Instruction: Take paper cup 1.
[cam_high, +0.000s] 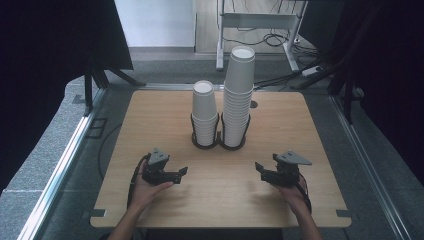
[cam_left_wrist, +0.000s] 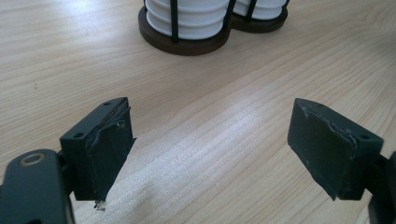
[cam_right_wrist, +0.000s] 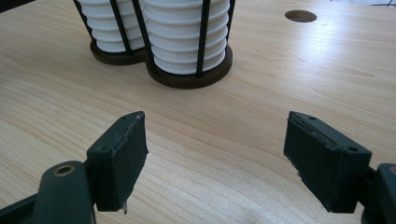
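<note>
Left gripper (cam_high: 176, 172) is held low over the near part of the wooden table (cam_high: 150, 110); in its own view the jaws stand wide apart with only bare wood grain between the pads (cam_left_wrist: 109, 154), nothing held. Ahead of those fingers, well apart from them and a little to their right, stands the shorter stack of white paper cups (cam_high: 204, 112), seated in a dark wire holder (cam_high: 218, 141) with two round wooden bases. Touching that stack's base on its right is the taller stack of paper cups (cam_high: 237, 95), in the holder's second ring. Right gripper (cam_high: 262, 168) hangs over the table's near right part, its jaws likewise spread wide and empty, pads (cam_right_wrist: 123, 158) facing each other across bare table. From these fingers the taller stack sits ahead and slightly left, well apart; the shorter one lies farther left behind it. A small round hole (cam_right_wrist: 300, 16) in the tabletop lies ahead and right of the right fingers.
</note>
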